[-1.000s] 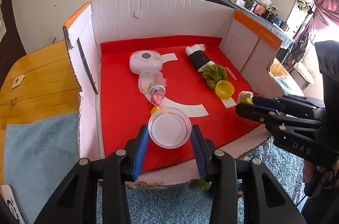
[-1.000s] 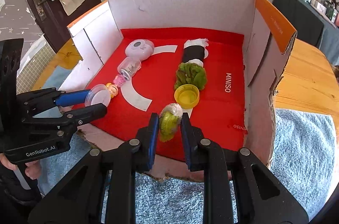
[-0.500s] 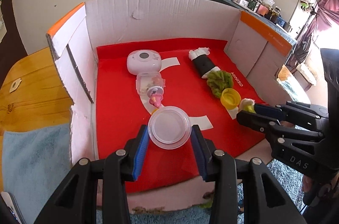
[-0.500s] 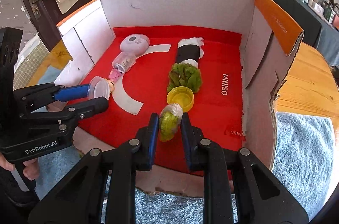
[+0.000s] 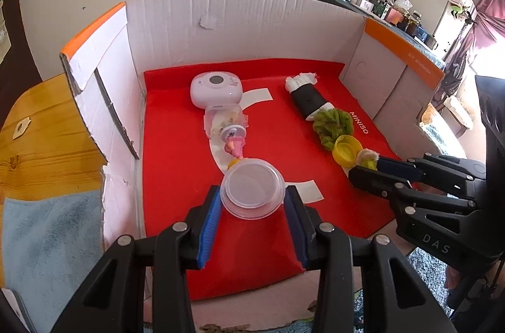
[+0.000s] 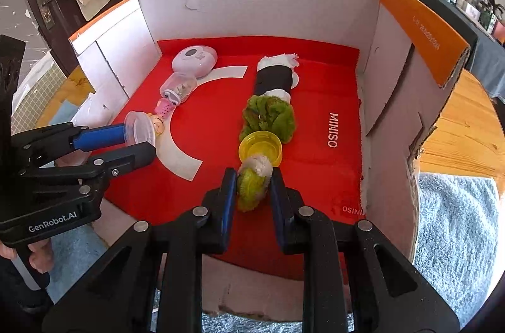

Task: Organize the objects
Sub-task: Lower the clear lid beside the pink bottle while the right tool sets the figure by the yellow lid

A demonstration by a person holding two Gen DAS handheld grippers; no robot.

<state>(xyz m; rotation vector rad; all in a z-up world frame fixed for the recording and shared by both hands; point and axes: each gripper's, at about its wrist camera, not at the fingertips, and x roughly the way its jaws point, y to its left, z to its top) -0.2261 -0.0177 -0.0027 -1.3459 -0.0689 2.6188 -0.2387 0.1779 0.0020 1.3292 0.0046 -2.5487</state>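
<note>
Left gripper (image 5: 252,203) in my hand is clamped on a clear round plastic container (image 5: 252,191): shallow, see-through, lid side facing the wrist camera, both blue pads on its rim. From the right view it sits tilted on edge, low over the near left part of the red mat (image 6: 315,125).

Right gripper (image 6: 252,186) is pinched nearly shut on a small fuzzy toy (image 6: 254,180): yellow-green body, off-white tuft on top. It hangs at the near end of the right row, touching or just short of the yellow cap (image 6: 260,147); can't tell which.

Everything sits in an open cardboard box (image 6: 268,5), white walls, orange flap edges, red MINISO mat as floor.

Left row, far to near:
- white rounded gadget (image 5: 216,90)
- clear little bottle (image 5: 224,123) on its side, bits inside
- pink piece (image 5: 234,146)
- small doll head (image 6: 157,125), right against my container

Right row, far to near:
- black-and-white roll (image 6: 274,76)
- green frilly clump (image 6: 268,118)
- yellow cap, open side up

Rows run roughly parallel, well apart, items touching end to end.

Box rests on a wooden table (image 5: 38,150) with blue towel (image 5: 47,238) under the near edge.
</note>
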